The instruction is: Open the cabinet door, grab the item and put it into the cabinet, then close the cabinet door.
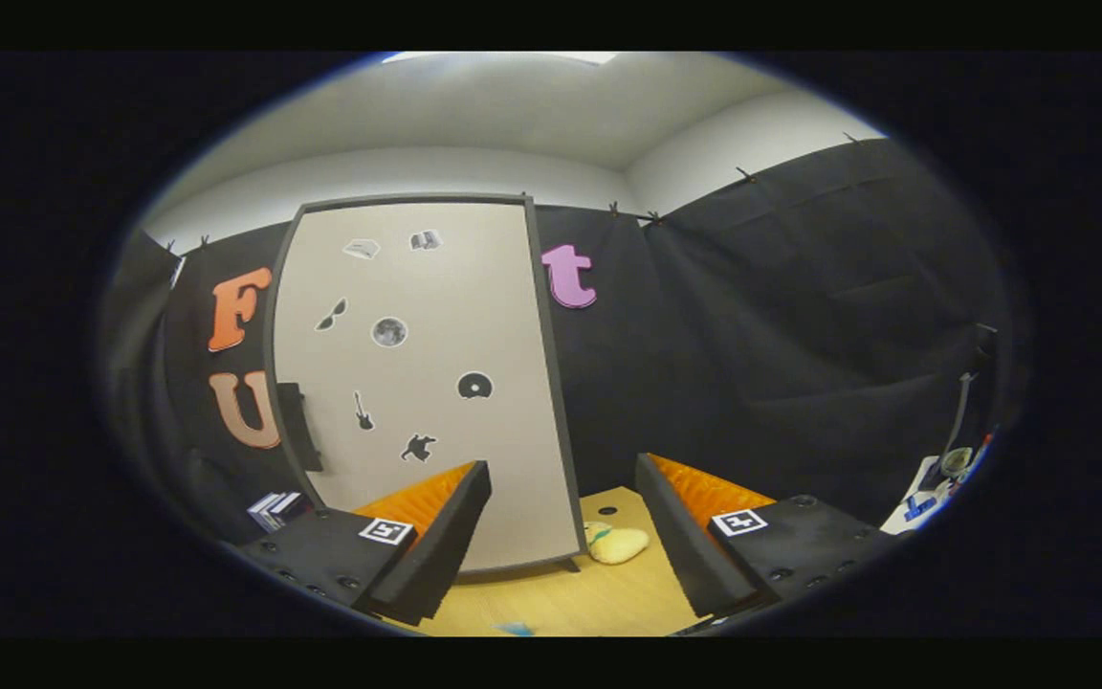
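Yellow item (616, 544) partly hidden behind cabinet door (427, 383); door stickers too small to identify.

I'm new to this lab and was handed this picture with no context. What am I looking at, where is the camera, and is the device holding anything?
The camera rides on a handheld tool, a two-finger gripper that a person carries; there is no robot arm. It looks forward along the two fingers, the wedge shapes at the bottom with small square markers on them. The lens is a fisheye, so straight edges look bent.

Ahead stands a pale cabinet door with small dark stickers and a dark handle at its left edge. It appears closed, though I cannot be sure. It stands on a wooden tabletop.

On the tabletop, just beyond the fingers and beside the door's lower right corner, lies a small yellowish item, probably the thing to be put away.

The fingers are spread apart with nothing between them, so nothing is held.
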`<state>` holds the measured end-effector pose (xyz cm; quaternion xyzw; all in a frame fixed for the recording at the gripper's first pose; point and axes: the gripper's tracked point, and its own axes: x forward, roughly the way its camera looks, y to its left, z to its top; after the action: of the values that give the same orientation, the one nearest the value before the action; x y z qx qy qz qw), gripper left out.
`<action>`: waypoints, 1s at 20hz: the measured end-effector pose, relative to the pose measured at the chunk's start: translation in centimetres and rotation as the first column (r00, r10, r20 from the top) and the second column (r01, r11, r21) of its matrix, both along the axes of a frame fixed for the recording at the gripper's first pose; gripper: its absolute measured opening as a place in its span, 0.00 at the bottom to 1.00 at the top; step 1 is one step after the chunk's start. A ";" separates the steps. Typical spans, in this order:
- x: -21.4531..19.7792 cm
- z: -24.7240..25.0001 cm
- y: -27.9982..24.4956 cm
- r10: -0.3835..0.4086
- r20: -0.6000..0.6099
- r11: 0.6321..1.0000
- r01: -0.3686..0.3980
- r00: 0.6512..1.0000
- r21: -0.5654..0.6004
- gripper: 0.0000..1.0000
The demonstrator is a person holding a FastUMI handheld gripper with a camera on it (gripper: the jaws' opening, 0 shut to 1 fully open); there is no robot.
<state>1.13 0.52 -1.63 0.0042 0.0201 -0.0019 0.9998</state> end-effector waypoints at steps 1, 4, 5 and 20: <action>0.1 0.0 0.2 0.001 -0.002 1.000 -0.001 1.000 -0.001 0.98; 0.3 -0.4 0.7 0.003 -0.011 1.000 -0.003 1.000 -0.005 0.98; 0.4 -0.5 0.9 0.005 -0.014 1.000 -0.005 1.000 -0.005 0.98; 5.3 -1.3 19.9 0.281 -0.049 0.959 -0.282 0.958 -0.019 0.98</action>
<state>6.42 20.44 -2.93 -0.0116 0.0434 0.1402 0.9891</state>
